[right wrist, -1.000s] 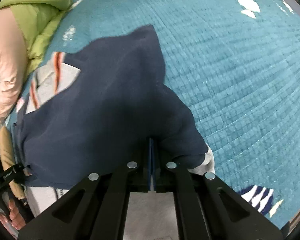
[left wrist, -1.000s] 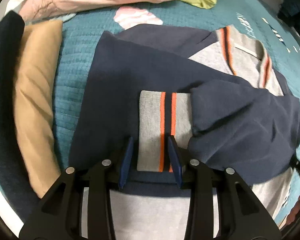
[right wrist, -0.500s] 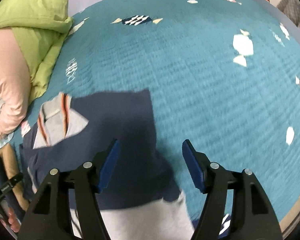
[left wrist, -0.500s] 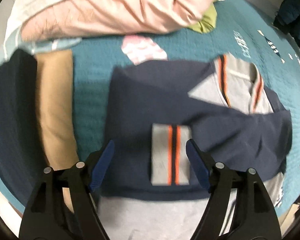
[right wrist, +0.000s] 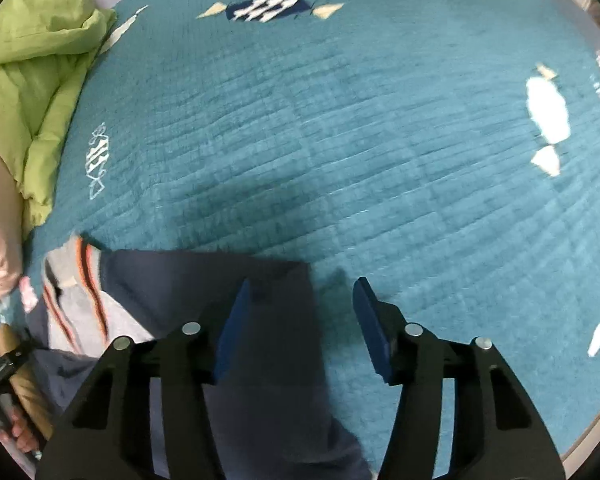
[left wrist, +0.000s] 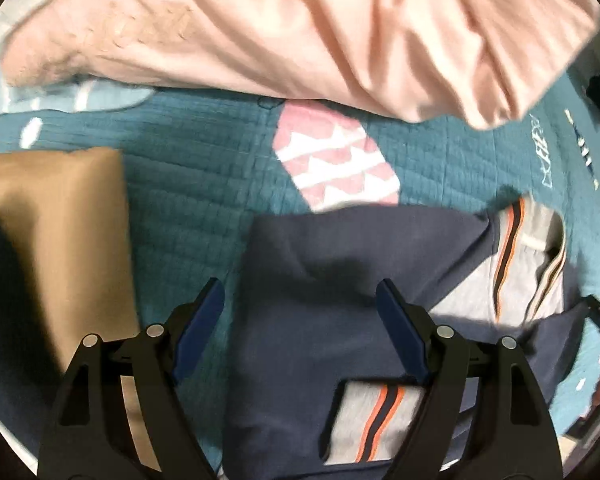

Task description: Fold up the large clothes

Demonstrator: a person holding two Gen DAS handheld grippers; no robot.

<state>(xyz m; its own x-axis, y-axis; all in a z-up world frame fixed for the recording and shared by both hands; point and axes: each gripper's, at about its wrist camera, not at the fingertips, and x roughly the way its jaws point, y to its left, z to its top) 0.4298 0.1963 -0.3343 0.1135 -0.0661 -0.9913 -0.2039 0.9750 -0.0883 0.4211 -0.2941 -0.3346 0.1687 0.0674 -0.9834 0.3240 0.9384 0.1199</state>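
A navy sweater (left wrist: 320, 240) with grey panels and orange stripes lies flat on the bed, sleeves folded over its body. Its striped cuff (left wrist: 380, 416) shows low in the left wrist view and its collar (left wrist: 516, 264) at the right. My left gripper (left wrist: 297, 292) hovers over the sweater's far left part, jaws wide and still opening, nothing pinched. My right gripper (right wrist: 303, 286) hangs over the sweater's (right wrist: 179, 280) far right corner. Its jaws are closing, its pads (right wrist: 235, 320) not pressing on the cloth.
A teal quilt (right wrist: 340, 140) covers the bed. A pink duvet (left wrist: 300, 20) lies bunched beyond the sweater, and a green one (right wrist: 31, 60) at the right wrist view's left. A folded tan garment (left wrist: 59, 220) lies left of the sweater. A hand (right wrist: 19, 436) shows bottom left.
The left gripper let go of the striped cuff and opened wide. The right gripper let go of the navy cloth. Both moved toward the sweater's far edge.
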